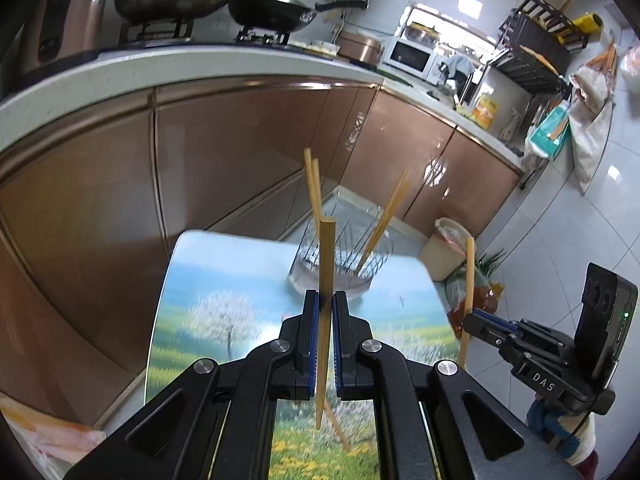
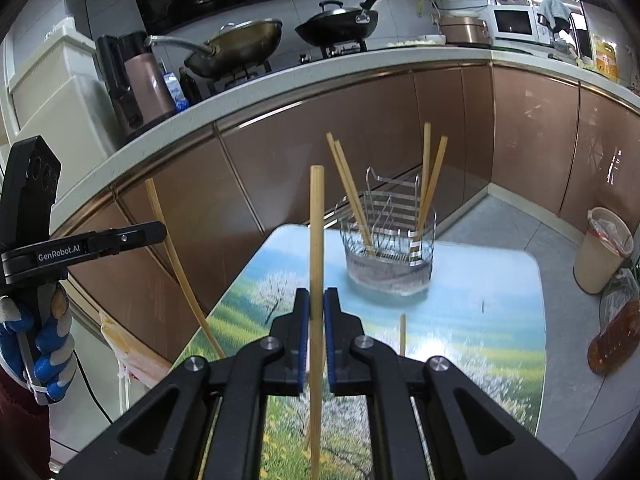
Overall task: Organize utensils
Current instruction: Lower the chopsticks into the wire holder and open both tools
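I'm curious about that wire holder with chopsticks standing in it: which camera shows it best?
The right wrist view: the wire holder stands sharp and unobstructed. In the left wrist view it is blurred and partly hidden behind the held chopstick.

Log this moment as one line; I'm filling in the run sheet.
left hand-held gripper: shut on chopstick | right hand-held gripper: shut on chopstick | wire holder: four chopsticks inside, on table

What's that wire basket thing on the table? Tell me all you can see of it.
The wire basket is an oval, shiny metal utensil holder of thin upright rods, with a raised wire hanger at its back and a clear tray under it. It stands upright at the far end of the landscape-printed table. Four wooden chopsticks lean inside it, two to each side. Nothing else touches it.
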`<move>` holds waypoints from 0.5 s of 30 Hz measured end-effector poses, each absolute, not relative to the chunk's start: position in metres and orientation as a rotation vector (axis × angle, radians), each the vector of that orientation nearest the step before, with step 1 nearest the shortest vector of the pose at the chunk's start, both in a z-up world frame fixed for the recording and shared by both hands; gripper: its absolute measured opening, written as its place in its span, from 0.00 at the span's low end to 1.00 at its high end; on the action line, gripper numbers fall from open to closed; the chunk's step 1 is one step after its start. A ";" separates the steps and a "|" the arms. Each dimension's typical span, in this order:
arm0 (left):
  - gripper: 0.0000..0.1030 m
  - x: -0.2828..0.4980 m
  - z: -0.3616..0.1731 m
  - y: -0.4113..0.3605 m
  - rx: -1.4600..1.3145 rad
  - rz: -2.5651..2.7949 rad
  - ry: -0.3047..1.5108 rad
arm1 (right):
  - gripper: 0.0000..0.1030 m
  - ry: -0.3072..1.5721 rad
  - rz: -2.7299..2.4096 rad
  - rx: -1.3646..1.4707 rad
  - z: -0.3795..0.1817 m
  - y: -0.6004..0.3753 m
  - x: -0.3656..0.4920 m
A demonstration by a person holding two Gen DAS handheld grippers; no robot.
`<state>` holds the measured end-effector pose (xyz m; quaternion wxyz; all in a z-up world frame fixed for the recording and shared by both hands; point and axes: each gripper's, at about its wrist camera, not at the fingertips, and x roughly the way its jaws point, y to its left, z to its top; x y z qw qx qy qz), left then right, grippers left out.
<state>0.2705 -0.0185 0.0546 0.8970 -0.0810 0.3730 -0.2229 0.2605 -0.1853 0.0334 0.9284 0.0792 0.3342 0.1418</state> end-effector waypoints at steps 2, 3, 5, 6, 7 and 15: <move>0.06 0.279 0.063 -0.020 -0.174 -0.467 0.760 | 0.06 0.668 0.290 0.165 0.041 -0.189 0.269; 0.06 0.284 0.068 -0.022 -0.177 -0.470 0.751 | 0.06 0.656 0.288 0.166 0.046 -0.190 0.275; 0.06 0.295 0.077 -0.027 -0.181 -0.476 0.734 | 0.06 0.634 0.287 0.167 0.057 -0.194 0.287; 0.06 0.304 0.083 -0.031 -0.185 -0.481 0.722 | 0.06 0.622 0.284 0.166 0.063 -0.196 0.294; 0.06 0.308 0.088 -0.033 -0.187 -0.485 0.711 | 0.06 0.612 0.283 0.163 0.067 -0.197 0.299; 0.06 0.360 0.122 -0.054 -0.226 -0.518 0.621 | 0.06 0.517 0.258 0.183 0.098 -0.216 0.360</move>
